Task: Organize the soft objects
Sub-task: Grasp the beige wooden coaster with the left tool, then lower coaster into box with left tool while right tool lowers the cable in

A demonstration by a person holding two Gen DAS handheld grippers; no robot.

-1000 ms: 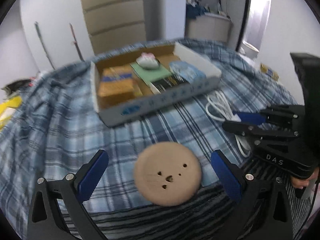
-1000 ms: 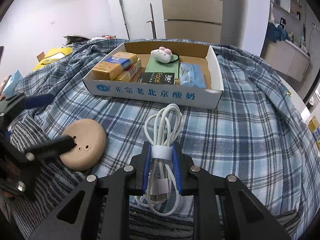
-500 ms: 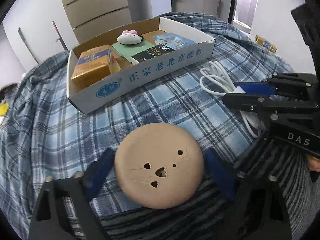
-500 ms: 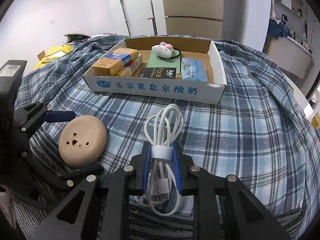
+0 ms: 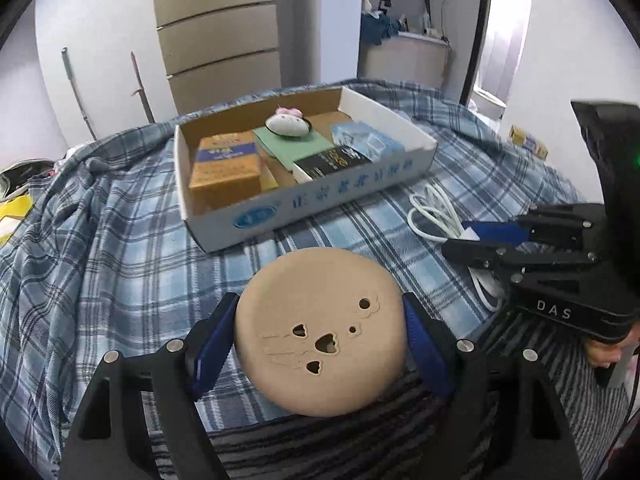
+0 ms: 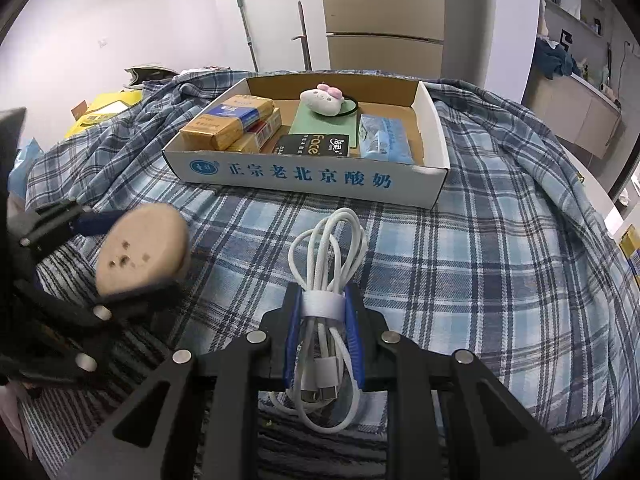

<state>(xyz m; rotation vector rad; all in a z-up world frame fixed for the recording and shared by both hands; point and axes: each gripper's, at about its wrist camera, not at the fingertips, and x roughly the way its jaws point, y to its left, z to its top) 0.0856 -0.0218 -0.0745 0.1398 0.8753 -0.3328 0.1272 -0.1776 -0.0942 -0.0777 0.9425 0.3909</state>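
Observation:
My left gripper (image 5: 320,334) is shut on a round tan soft pad (image 5: 320,332) with small cut-out holes and holds it tilted above the plaid cloth; it also shows in the right wrist view (image 6: 140,252). My right gripper (image 6: 322,312) is shut on a coiled white cable (image 6: 328,256) bound with a white strap, resting on the cloth. The cable also shows in the left wrist view (image 5: 434,210). A white cardboard box (image 6: 304,178) stands beyond both.
The box (image 5: 304,204) holds orange packets (image 6: 228,122), a green pad (image 6: 324,124), a white plush toy (image 6: 322,100), a black packet (image 6: 314,146) and a blue tissue pack (image 6: 382,136). A blue plaid cloth (image 6: 500,248) covers the surface. Yellow bags (image 6: 100,112) lie at far left.
My left gripper has closed on the tan pad and lifted it off the cloth. My right gripper has stayed shut on the cable, in place.

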